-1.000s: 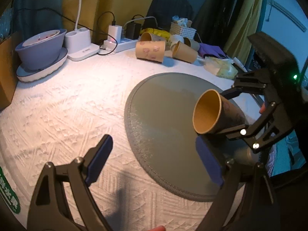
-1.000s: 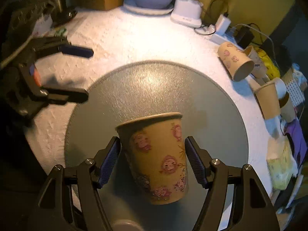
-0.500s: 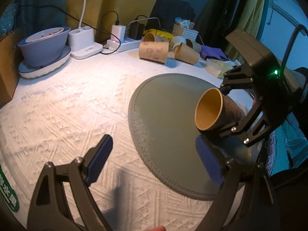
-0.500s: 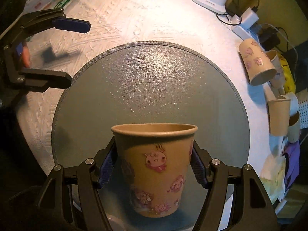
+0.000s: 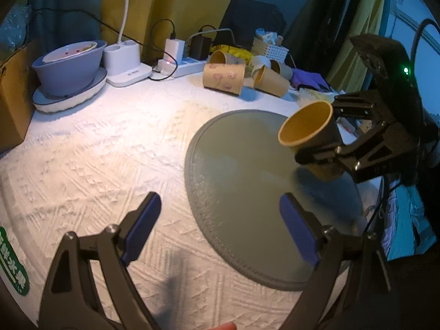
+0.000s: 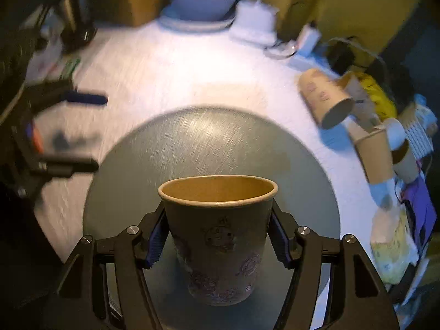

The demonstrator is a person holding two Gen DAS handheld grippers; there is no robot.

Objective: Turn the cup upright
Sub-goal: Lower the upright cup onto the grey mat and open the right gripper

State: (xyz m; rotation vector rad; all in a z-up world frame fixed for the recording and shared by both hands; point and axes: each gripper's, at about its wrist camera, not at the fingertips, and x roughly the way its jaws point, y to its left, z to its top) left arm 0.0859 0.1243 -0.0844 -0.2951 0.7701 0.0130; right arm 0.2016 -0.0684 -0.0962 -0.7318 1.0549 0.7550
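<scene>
Right wrist: cup in R tool

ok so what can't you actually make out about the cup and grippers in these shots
- Right wrist view: whether the cup base touches the grey mat; the cup's own body hides it.
- Right wrist view: left gripper, motion-blurred.
- Left wrist view: right gripper pads, hidden behind the cup.

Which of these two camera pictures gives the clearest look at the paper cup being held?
The right wrist view: the cup fills the centre, rim and printed side visible. The left wrist view shows it smaller, tilted, mostly its open mouth, partly hidden by the right tool.
</scene>
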